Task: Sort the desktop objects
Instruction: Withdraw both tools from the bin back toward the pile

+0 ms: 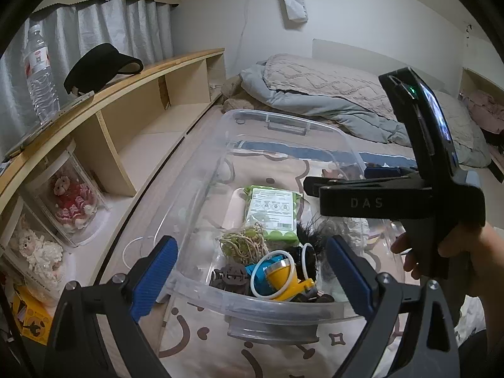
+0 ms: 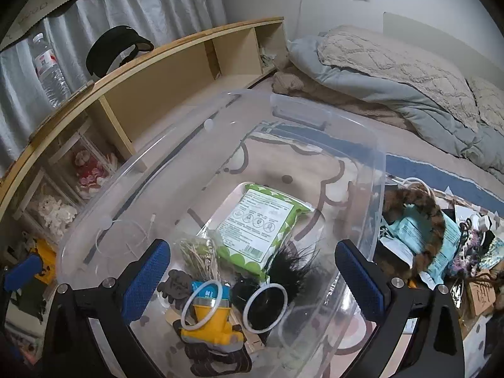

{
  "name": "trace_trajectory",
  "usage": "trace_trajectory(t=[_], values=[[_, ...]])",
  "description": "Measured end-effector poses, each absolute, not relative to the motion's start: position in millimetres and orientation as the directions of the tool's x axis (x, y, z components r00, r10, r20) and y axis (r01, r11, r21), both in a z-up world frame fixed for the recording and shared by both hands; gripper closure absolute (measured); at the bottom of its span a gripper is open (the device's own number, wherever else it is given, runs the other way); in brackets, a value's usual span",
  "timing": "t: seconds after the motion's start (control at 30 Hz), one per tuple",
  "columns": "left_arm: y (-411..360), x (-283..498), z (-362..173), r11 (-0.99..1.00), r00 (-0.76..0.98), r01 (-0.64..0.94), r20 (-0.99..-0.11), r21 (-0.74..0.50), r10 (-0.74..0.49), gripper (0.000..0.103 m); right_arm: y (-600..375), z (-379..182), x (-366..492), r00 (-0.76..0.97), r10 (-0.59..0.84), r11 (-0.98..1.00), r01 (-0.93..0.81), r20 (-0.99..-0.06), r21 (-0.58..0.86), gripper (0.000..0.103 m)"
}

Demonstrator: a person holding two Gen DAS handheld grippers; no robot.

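Observation:
A clear plastic bin (image 2: 362, 163) stands on a cartoon-print bed sheet. Inside lie a green wipes pack (image 2: 261, 230), a yellow toy (image 2: 209, 324) with a white ring on it, a black feathery piece (image 2: 289, 271) with another white ring, a brown hair claw (image 2: 176, 286) and a straw bundle (image 2: 201, 255). My right gripper (image 2: 252, 280) hangs open above these things, nothing between its blue pads. My left gripper (image 1: 252, 277) is open too, straddling the bin's near rim (image 1: 220, 302). In the left wrist view a hand (image 1: 441, 258) holds the right gripper's black body (image 1: 393, 201) over the bin.
Just right of the bin lies a pile: a leopard-print hoop (image 2: 422, 217), teal packets (image 2: 406, 230), floral items (image 2: 469, 245). A wooden shelf (image 1: 132, 119) runs along the left with a water bottle (image 1: 39, 69), a black visor (image 1: 97, 66) and boxed dolls (image 1: 72, 198). Bedding (image 1: 330, 94) lies behind.

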State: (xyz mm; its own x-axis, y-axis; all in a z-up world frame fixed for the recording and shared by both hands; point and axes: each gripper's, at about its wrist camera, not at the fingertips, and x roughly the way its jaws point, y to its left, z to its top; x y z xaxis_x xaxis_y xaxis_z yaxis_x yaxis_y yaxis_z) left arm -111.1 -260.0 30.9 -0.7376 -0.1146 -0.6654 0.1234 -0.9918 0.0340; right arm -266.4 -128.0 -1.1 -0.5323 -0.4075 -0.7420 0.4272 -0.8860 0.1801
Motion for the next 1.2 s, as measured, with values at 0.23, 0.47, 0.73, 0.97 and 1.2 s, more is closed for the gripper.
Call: trace_trajectory(t=[0.23,0.47,0.73,0.97,1.2], values=[[-258.7,-111.5,31.2,-0.991,-0.734,0.129,-0.671,0.02,-0.109,0.007,-123.8,5.9,-261.8,-0.535,-0.434,-0.877,0.437,-0.725,0.202,0.0],[-260.7,-106.2,40.5,-0.988,-0.745,0.152,-0.656,0.009,-0.121,0.007,-116.9,34.5,-236.8,-0.582,-0.528,-0.827,0.517,-0.619,0.22,0.0],[-250.0,-95.1,55.0,-0.985,-0.773,0.172,-0.617,0.016,-0.145,0.0,-95.9,58.0,-202.5,-0.644,-0.547,-0.814,0.557,-0.534,0.162,0.0],[-231.6,-78.8,66.6,-0.983,-0.808,0.184,-0.567,0.018,-0.162,0.0,-63.6,71.5,-175.5,-0.688,-0.544,-0.818,0.562,-0.48,0.122,0.0],[-209.7,-63.1,72.7,-0.982,-0.837,0.186,-0.521,0.017,-0.167,0.0,-32.8,79.7,-150.8,-0.736,-0.526,-0.833,0.546,-0.425,0.086,0.0]])
